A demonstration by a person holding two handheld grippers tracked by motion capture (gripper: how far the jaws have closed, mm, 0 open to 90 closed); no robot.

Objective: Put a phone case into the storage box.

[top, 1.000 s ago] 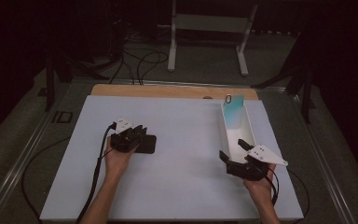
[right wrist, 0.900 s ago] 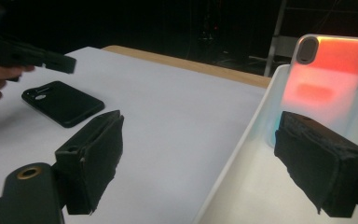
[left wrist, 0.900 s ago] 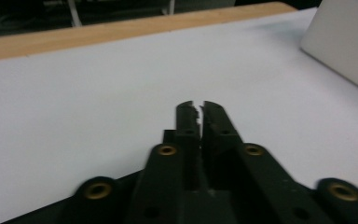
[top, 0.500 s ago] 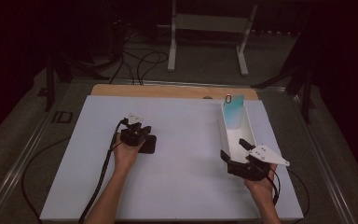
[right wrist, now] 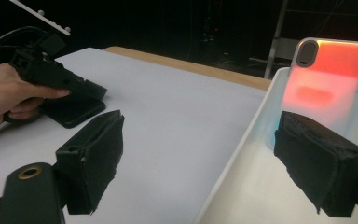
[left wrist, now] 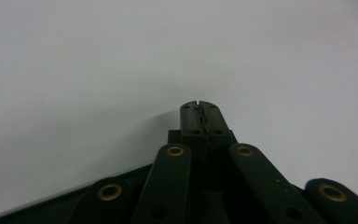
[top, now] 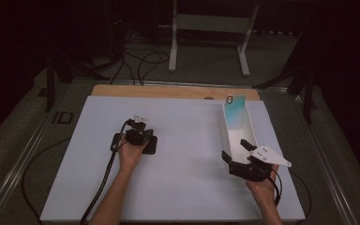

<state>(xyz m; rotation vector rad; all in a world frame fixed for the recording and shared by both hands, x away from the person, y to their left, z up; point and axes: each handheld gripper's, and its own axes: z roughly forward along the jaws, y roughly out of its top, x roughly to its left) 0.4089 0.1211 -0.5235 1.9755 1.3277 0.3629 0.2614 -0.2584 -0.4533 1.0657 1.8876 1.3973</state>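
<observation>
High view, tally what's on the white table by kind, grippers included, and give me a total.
Grippers: 2, the left gripper and the right gripper
Black flat phone cases: 1, the black case under the left gripper
Translucent phone cases: 1, the clear case propped in the tray
White trays: 1, the tray
Total: 5

Matt white counter [top: 187,187] with bare wood strip [top: 168,91] at far edge, smooth glossy white plastic tray [right wrist: 242,154], glossy translucent phone case [right wrist: 331,70], matt black plastic jaws with brass-coloured rivets, rough padded jaw faces
</observation>
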